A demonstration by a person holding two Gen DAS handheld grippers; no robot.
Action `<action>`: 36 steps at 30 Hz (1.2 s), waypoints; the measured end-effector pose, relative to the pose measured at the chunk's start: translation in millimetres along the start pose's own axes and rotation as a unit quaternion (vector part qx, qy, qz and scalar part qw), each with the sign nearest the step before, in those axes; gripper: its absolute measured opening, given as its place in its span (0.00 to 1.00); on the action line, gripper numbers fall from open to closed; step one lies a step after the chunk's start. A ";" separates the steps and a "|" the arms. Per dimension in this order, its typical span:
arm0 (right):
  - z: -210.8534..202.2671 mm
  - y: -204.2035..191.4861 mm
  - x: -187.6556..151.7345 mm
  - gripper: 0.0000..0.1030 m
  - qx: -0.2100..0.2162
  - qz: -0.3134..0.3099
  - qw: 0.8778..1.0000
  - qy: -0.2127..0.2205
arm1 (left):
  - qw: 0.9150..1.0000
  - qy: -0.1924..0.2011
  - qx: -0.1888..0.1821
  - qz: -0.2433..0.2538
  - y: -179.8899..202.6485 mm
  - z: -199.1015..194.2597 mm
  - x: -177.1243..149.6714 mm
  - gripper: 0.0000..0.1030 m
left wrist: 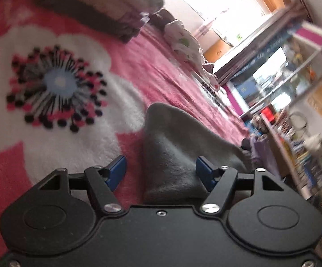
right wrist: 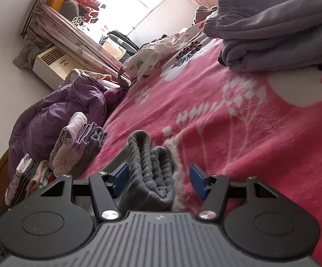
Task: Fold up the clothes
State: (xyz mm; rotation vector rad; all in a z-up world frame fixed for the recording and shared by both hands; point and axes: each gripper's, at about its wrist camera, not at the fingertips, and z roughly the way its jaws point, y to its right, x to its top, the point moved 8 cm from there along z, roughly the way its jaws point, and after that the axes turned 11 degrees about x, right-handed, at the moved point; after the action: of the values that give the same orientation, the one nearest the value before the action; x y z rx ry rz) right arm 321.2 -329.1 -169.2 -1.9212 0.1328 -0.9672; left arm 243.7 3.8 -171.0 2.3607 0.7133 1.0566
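A dark grey cloth [left wrist: 172, 153] rises in a soft peak off the pink flowered blanket [left wrist: 161, 71]. It stands between the blue pads of my left gripper [left wrist: 161, 172], leaning on the right pad, with a gap to the left pad [left wrist: 116, 173]. That gripper is open. In the right wrist view a grey ribbed knit piece [right wrist: 149, 169], folded double, lies between the pads of my right gripper [right wrist: 158, 180]. It sits close to the left pad, and blanket [right wrist: 239, 133] shows before the right pad [right wrist: 197, 181]. These jaws are open too.
A folded grey pile [right wrist: 272, 33] rests further up the bed, seen also as the blurred pile [left wrist: 98, 6]. A purple heap [right wrist: 60, 111] and small folded clothes [right wrist: 76, 146] lie at the bed's left edge. Cluttered shelves [left wrist: 294, 122] stand beyond the bed.
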 end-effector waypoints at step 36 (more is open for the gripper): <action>-70.5 7.9 66.5 0.37 0.108 0.055 0.975 0.186 | 0.977 -0.016 -0.146 0.154 197.8 43.7 33.6 0.34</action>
State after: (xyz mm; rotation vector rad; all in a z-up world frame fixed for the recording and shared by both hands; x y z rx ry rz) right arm 321.4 -413.5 -120.7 -1.5046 0.3341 -1.2068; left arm 350.1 -134.6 -62.9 2.2646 0.1622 1.1568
